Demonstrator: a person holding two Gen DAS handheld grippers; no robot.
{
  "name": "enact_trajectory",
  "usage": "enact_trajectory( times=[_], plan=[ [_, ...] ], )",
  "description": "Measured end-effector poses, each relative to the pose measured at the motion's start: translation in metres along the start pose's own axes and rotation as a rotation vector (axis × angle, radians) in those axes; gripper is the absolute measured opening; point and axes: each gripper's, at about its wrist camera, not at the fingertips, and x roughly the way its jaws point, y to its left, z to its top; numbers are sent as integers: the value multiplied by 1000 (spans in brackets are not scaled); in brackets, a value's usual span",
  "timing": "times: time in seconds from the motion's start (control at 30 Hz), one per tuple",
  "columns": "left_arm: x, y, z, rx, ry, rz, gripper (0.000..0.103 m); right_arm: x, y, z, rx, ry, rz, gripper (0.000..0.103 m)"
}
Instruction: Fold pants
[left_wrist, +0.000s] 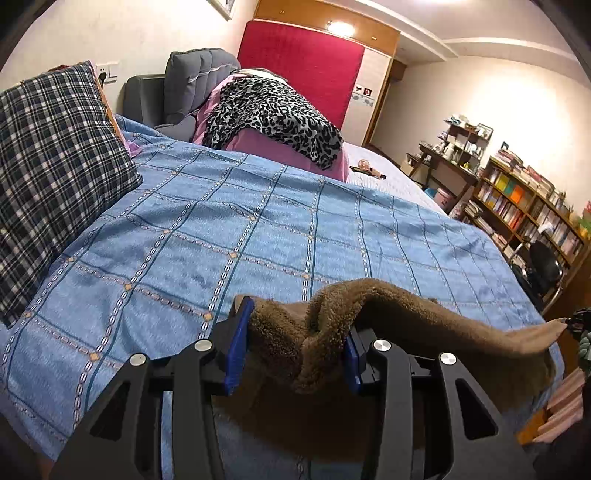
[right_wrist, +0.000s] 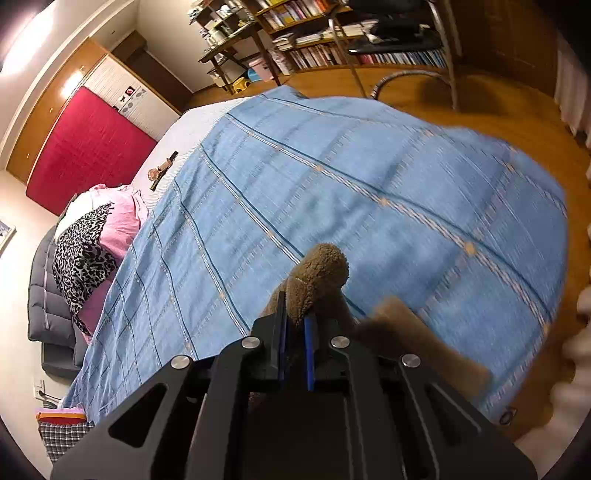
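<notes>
- left gripper (left_wrist: 295, 354) clamps a bunched end of the brown fleece pants (left_wrist: 424, 314); their length runs rightward.
- right gripper (right_wrist: 295, 332) pinches the far end, above the blue checked bedspread (right_wrist: 332, 184).

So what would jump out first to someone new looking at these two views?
Probably the brown fleece pants, bunched in the left gripper and pinched in the right gripper, held above the bed. Under them lies the blue checked bedspread, with a leopard-print cloth and a red panel beyond.
</notes>
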Motion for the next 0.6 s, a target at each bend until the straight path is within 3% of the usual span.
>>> enact_trajectory(
  times=[0.23,0.4,0.43,0.57,0.6],
  plan=[
    [-3,-2,-35,61,38,23,43,-7,-54,-42,61,14,9,7],
    [9,-8,-60,152,86,99,46,2,-76,-61,75,24,-18,7],
    [12,-8,-65,178,96,127,49,4,-77,-64,74,26,-27,7],
    [23,2,-81,214,137,179,78,18,-89,-77,62,46,-69,7],
    [25,8,-85,208,150,191,79,21,-91,-79,62,50,-70,7]
  ],
)
